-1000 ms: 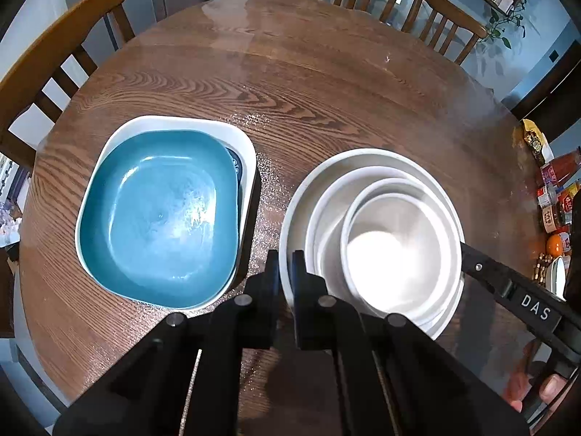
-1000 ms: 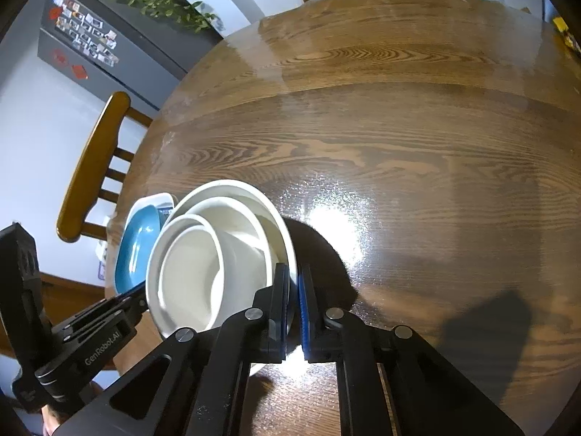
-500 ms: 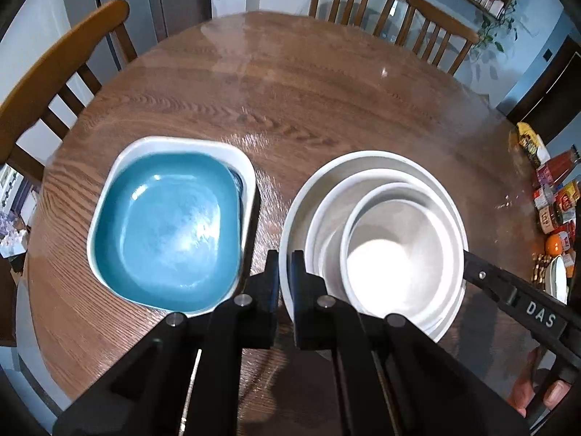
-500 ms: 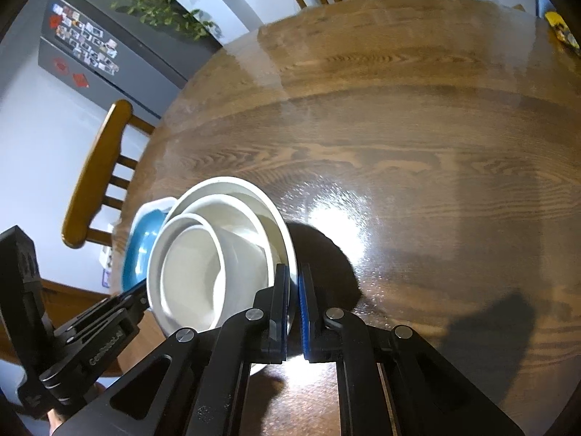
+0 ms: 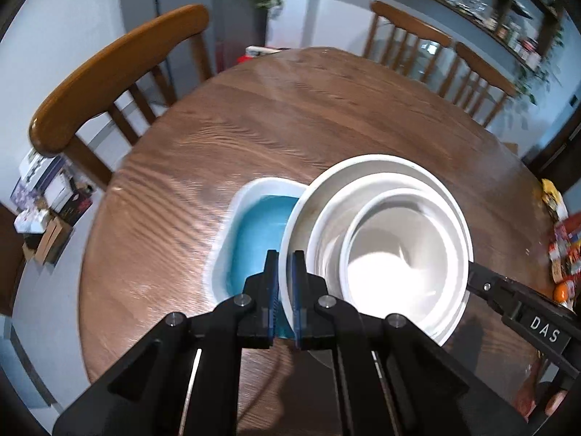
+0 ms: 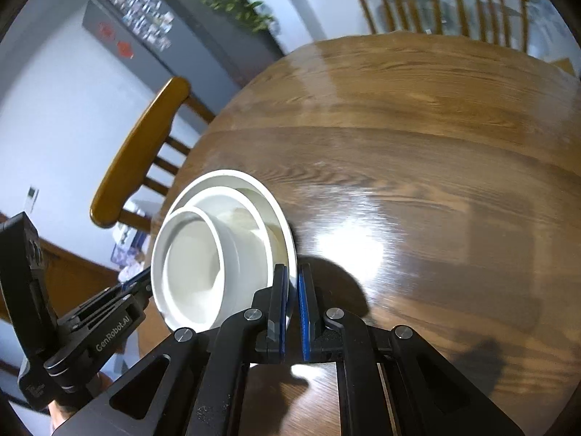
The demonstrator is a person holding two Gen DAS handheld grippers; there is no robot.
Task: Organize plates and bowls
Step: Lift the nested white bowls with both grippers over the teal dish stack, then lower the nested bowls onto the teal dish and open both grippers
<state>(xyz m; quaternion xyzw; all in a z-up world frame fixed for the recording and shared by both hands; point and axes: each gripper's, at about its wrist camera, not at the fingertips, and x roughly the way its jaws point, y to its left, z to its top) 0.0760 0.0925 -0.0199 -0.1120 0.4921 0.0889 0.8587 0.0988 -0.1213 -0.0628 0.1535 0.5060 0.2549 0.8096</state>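
Note:
A stack of white round dishes, a wide plate (image 5: pixel 328 185) with two nested bowls (image 5: pixel 392 254) in it, hangs lifted above the round wooden table (image 5: pixel 254 123). My left gripper (image 5: pixel 285 283) is shut on the plate's left rim. My right gripper (image 6: pixel 292 290) is shut on the opposite rim of the plate (image 6: pixel 261 196). The stack partly overlaps a teal square dish (image 5: pixel 258 232) nested in a white square dish (image 5: pixel 238 203) on the table, half hidden behind it.
Wooden chairs stand around the table: one on the left (image 5: pixel 120 69) and two at the far side (image 5: pixel 410 32). Packets and jars (image 5: pixel 563 247) crowd the right table edge. A fridge with magnets (image 6: pixel 138 7) stands behind.
Both grippers have lifted the white stack off the table and carried it left, so it now overlaps the square dishes. Both views have tilted up toward the room.

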